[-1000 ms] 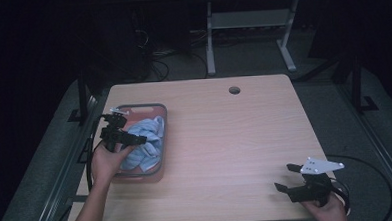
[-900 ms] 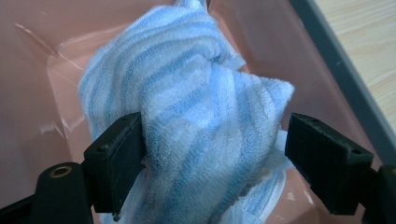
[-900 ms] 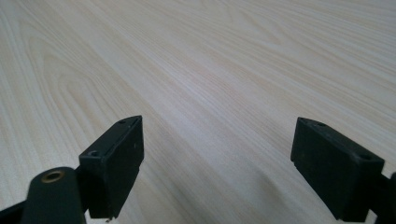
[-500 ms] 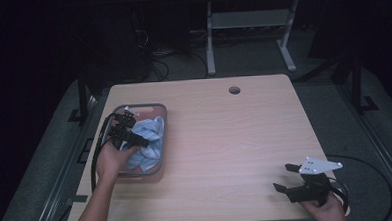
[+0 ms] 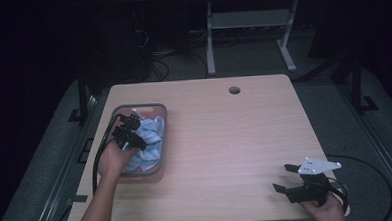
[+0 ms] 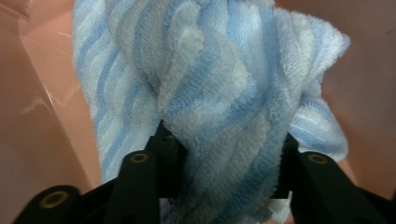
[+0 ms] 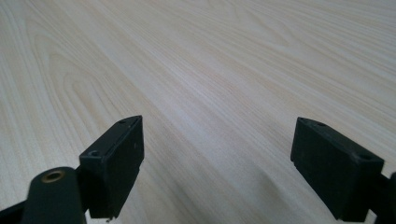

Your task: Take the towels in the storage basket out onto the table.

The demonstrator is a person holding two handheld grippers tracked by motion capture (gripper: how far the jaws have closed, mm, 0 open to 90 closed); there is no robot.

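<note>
A blue-and-white striped towel [image 5: 151,134] lies bunched in a pink bin [image 5: 156,108] at the table's left. My left gripper [image 5: 139,139] reaches down into the bin. Its jaws have just been closing, and a thick fold of the towel [image 6: 219,102] is pinched between them in the left gripper view [image 6: 224,172]. My right gripper [image 5: 283,177] rests near the table's front right corner, a grey plate on top. Its jaws stand wide apart over bare wood [image 7: 217,158], with nothing between them.
The light wooden table [image 5: 225,139] has a round cable hole [image 5: 234,90] near its far edge. The bin's pink walls [image 6: 42,93] close in around the towel. A white desk frame [image 5: 250,23] and cables stand on the dark floor behind.
My left gripper has moved a little further into the bin and down, and its jaws have closed on the towel. The right gripper has stayed where it was.
</note>
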